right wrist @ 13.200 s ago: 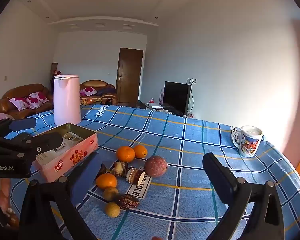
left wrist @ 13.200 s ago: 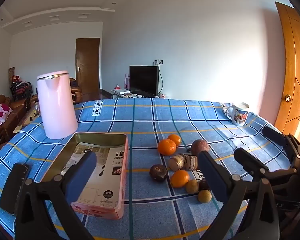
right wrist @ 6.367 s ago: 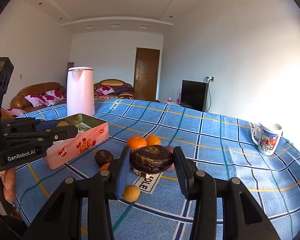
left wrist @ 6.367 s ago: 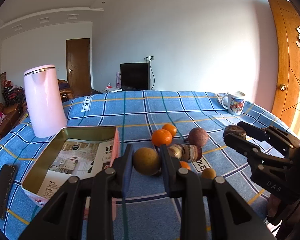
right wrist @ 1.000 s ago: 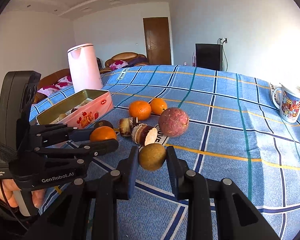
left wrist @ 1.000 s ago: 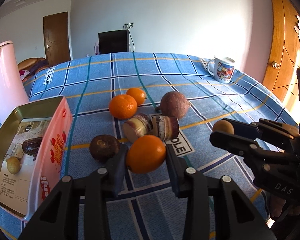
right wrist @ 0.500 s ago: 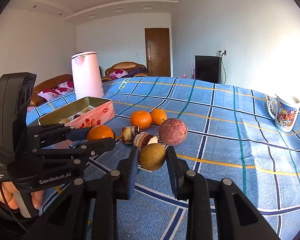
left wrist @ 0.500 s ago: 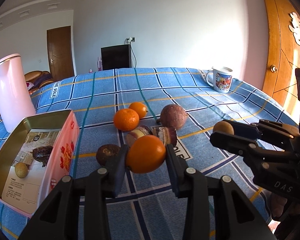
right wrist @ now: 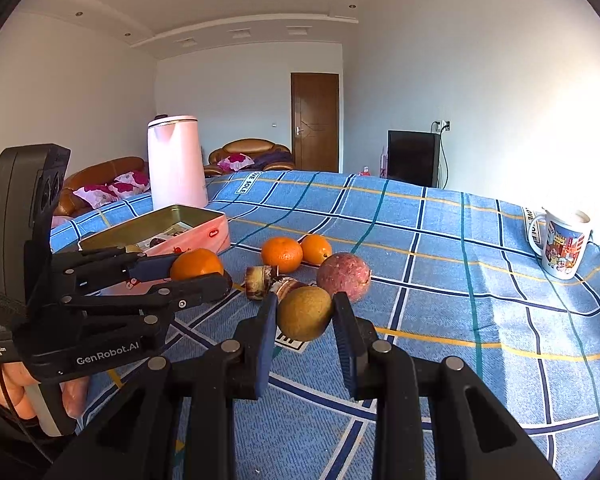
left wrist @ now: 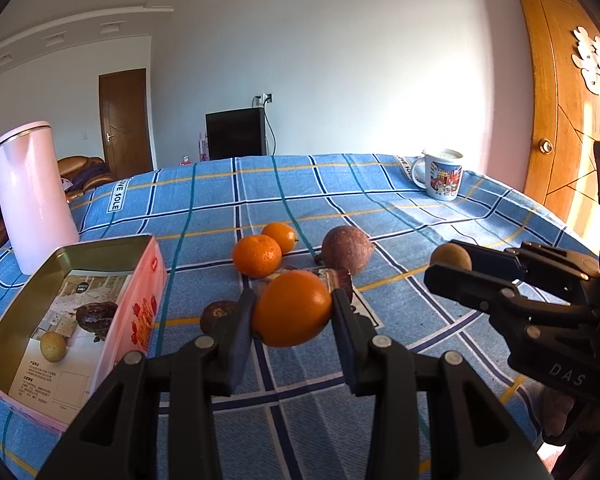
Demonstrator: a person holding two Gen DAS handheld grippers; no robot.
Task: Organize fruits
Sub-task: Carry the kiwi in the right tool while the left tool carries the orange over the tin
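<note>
The left tool [left wrist: 292, 314] grips a round orange tangerine [left wrist: 292, 308] above the table [left wrist: 440, 216]; the right tool [right wrist: 305, 314] clamps a yellowish-brown round fruit [right wrist: 305, 313], both seemingly bound for the open pink tin [left wrist: 140, 292].

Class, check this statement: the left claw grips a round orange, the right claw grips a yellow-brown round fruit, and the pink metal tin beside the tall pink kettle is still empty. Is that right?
Not quite: the pink metal tin is not empty. The left wrist view shows a dark wrinkled fruit and a small yellow-brown fruit inside it. The left claw does grip a round orange, and the right claw a yellow-brown round fruit.
</note>
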